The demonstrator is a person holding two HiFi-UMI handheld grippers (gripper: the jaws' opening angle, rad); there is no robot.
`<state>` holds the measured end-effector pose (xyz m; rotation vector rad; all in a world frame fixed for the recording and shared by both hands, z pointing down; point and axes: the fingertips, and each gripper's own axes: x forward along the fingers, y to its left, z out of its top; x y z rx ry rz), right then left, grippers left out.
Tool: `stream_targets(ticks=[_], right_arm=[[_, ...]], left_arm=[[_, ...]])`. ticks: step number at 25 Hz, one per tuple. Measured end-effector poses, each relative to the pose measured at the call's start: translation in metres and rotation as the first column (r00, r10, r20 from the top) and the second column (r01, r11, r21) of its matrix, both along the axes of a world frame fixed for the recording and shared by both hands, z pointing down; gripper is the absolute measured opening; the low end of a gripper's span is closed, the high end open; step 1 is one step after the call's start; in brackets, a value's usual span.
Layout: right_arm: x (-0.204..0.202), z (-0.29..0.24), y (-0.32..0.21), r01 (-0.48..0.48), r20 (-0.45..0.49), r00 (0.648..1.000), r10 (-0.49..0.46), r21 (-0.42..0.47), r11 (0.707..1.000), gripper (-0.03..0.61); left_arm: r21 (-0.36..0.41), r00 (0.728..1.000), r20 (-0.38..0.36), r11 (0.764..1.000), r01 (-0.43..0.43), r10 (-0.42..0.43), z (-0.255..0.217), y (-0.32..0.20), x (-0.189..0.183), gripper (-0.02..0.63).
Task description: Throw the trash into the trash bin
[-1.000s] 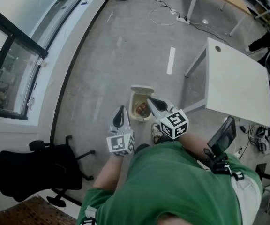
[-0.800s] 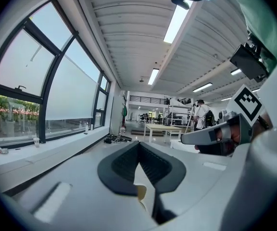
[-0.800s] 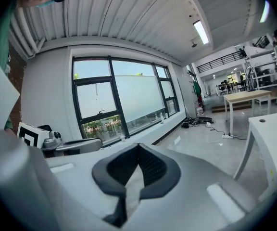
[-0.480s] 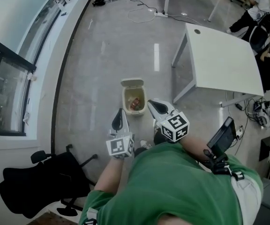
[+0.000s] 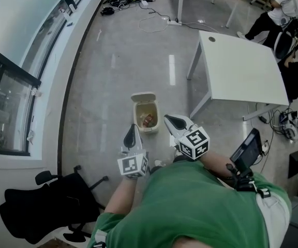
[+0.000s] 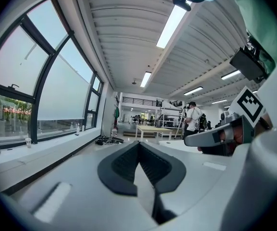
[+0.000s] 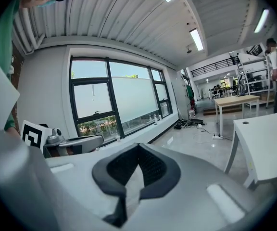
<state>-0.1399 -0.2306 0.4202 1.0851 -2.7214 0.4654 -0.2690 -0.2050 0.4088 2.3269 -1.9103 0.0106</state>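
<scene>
Right gripper (image 5: pixel 168 119) withdrew; trash bin (image 5: pixel 143 96) just beside.

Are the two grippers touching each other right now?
Apart. The head view shows grey floor between the left gripper and the right gripper.

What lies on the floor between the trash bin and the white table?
Only bare grey floor lies between the trash bin and the white table, as the head view shows.
</scene>
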Motion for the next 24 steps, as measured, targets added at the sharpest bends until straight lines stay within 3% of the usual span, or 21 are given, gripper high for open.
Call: stream_targets(ticks=[24], right_arm=[[0.014,-0.014,-0.023,0.017,0.033,0.999,-0.019,0.05,0.999,0.003]], left_arm=[[0.043,0.999,0.041,0.999,-0.014,0.012,-0.017,-0.024,0.029,0.006]])
